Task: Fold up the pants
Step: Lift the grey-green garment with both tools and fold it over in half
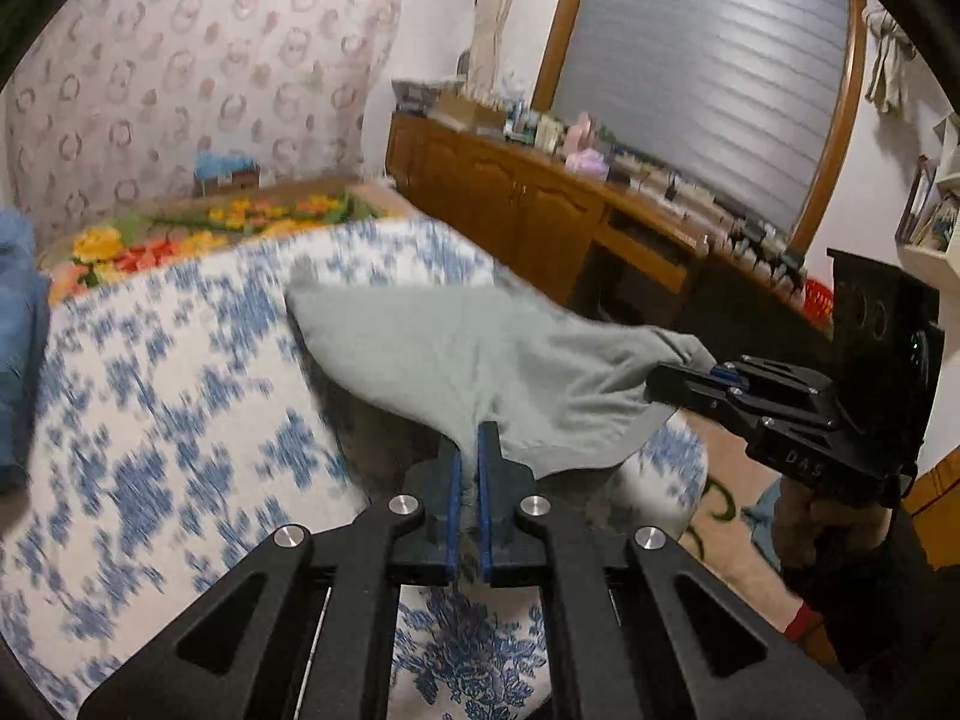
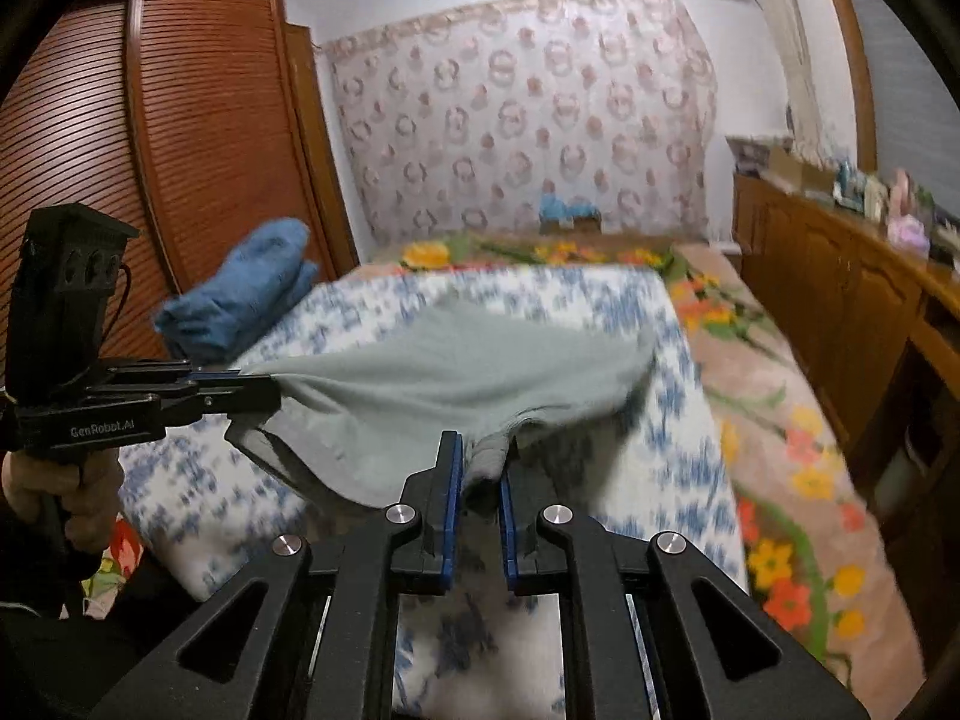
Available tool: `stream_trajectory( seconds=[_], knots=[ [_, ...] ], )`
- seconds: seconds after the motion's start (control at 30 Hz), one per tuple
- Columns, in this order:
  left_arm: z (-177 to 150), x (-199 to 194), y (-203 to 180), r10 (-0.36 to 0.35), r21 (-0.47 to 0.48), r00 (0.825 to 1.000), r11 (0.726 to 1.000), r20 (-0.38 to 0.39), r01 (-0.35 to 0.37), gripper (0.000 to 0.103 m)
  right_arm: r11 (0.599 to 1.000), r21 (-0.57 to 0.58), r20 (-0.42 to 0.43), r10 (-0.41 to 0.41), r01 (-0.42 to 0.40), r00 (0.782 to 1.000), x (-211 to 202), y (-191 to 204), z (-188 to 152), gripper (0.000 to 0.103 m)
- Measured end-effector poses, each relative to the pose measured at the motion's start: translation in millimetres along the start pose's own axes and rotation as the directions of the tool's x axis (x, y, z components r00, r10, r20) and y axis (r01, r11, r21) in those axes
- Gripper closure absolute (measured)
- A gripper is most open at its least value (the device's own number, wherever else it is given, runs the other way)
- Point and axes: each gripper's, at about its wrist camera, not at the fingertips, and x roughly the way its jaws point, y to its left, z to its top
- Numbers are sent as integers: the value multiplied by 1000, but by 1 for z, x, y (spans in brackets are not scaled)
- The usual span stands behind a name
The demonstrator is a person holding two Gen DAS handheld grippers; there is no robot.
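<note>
1 pair of grey pants (image 2: 444, 384), centre frame. 2 grippers: left gripper (image 1: 471, 450) bottom centre of left view, right gripper (image 2: 480, 456) bottom centre of right view. 1 blue-and-white quilt (image 2: 678, 468), middle. 1 folded blue towel (image 2: 240, 294), left of right view. 1 long wooden cabinet (image 1: 510, 192), right side. 1 patterned curtain (image 2: 522, 114), top centre.
</note>
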Motion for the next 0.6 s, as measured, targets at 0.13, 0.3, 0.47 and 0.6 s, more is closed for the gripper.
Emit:
stream_trajectory(
  seconds=[0.13,0.3,0.47,0.6],
  knots=[
    [23,-27,2,-12,12,998,1000,60,11,98,999,-49,58,10,-7,998,-13,12,28,93],
    [54,-68,-5,20,69,988,997,150,-31,98,994,-108,137,20,-5,990,-35,33,60,93],
    [76,-90,1,64,88,976,993,209,-84,98,989,-147,192,64,-36,979,-42,49,91,93],
    [95,-86,21,100,98,972,988,213,-123,98,981,-192,195,51,-13,979,-23,60,114,93]
  ],
)
